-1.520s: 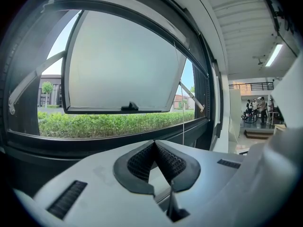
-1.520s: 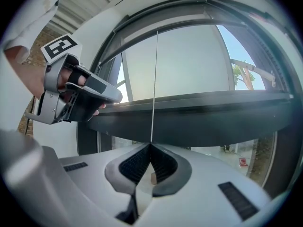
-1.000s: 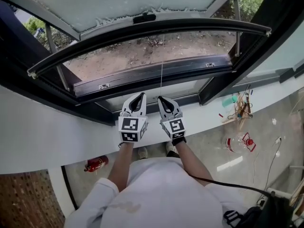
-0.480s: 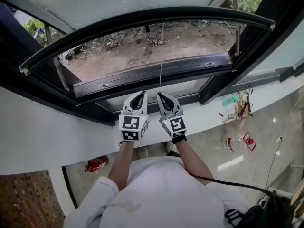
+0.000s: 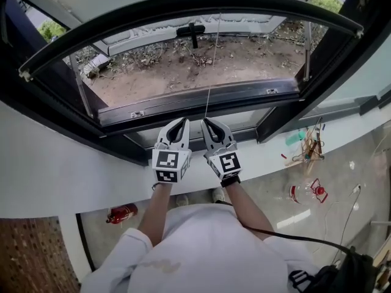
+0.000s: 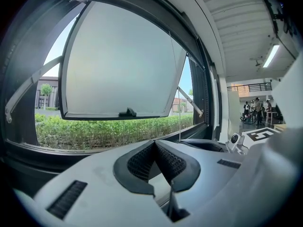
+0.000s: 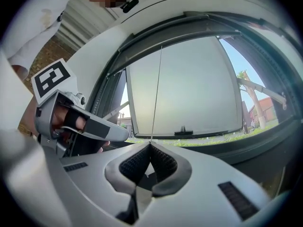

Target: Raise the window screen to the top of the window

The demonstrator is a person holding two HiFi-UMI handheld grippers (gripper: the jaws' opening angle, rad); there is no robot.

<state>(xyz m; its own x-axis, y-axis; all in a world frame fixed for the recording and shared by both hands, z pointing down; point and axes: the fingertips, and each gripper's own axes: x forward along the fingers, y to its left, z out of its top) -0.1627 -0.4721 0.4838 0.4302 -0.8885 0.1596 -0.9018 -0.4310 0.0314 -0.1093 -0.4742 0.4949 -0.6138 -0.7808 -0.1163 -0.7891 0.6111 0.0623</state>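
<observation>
left tongs (image 5: 182, 122): clenched on nothing, lower centre, just above the sill (image 5: 67, 163).
right tongs (image 5: 206, 122): i'm pinching the pull cord (image 5: 211, 72) at my tips.
screen bar (image 5: 183, 12): arcing across the frame's top.

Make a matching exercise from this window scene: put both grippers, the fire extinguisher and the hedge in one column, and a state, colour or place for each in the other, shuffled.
1. left gripper
2. right gripper
3. fire extinguisher
4. hedge

A. green, outdoors
B. shut on the cord
C. red, lower left in the head view
D. shut, with nothing in it

Pairs: 1-D, 2-B, 3-C, 4-A
</observation>
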